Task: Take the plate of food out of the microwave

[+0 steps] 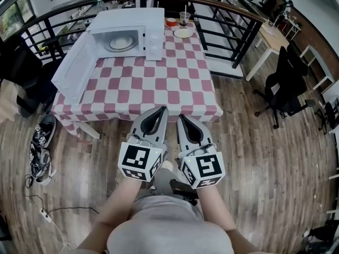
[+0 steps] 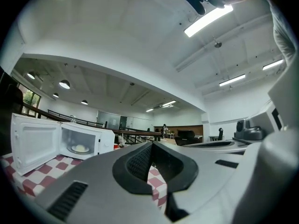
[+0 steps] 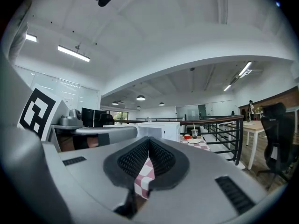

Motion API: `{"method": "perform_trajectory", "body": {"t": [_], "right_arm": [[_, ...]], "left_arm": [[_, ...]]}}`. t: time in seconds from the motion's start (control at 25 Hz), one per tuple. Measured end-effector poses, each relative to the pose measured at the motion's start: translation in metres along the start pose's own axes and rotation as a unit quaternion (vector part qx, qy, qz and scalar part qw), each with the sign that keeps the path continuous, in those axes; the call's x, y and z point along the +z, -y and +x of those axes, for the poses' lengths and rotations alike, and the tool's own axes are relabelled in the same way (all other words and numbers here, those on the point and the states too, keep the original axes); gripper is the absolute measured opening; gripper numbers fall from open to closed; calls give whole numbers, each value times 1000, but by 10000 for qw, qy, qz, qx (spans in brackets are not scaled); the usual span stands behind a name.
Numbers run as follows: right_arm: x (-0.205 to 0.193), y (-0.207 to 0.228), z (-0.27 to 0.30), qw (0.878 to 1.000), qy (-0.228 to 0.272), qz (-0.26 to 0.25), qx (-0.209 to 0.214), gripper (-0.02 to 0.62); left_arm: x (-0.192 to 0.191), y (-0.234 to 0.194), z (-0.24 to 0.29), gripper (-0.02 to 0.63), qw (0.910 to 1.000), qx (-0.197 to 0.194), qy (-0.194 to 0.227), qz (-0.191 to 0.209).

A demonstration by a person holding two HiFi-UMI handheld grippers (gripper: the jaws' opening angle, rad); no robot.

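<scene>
Left hand-held gripper (image 1: 160,110) and right hand-held gripper (image 1: 182,117): closed, empty.
Pale plate of food (image 1: 121,43) inside microwave (image 1: 132,17), door (image 1: 74,67) wide open; bare bench (image 1: 159,89) ahead.

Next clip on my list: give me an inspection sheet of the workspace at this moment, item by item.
Surface: table covered by a red-and-white checked cloth.
Job's things: white microwave at the table's far left, its door swung wide open; plate of food sits inside.
Clutter: cup with a straw, red bowl and small plate beside the microwave, at the far edge.
Grippers: left hand-held gripper and right hand-held gripper both shut, empty, side by side, short of the table's near edge.
Cables: cable and power strip on the floor, lower left.
Surroundings: shoes on the wooden floor, railing behind the table, office chair at right.
</scene>
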State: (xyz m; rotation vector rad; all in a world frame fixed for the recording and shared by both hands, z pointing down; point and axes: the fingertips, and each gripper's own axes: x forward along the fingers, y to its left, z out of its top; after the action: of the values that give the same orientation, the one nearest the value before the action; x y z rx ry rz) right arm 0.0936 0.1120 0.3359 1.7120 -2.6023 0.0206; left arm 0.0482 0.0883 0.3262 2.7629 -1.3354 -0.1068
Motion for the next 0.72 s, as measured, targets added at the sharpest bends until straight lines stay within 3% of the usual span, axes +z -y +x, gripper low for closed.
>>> {"method": "perform_trajectory", "body": {"t": [0.28,0.72], "right_arm": [[-1,-19,28,9993,3,-6,370,26],[-4,-19,84,9984,-36,59,564,26]], "left_arm": [[2,-30,-4,2,9995,321,38,-1],[-1,-77,21,2,9987,515,-26,-64]]}}
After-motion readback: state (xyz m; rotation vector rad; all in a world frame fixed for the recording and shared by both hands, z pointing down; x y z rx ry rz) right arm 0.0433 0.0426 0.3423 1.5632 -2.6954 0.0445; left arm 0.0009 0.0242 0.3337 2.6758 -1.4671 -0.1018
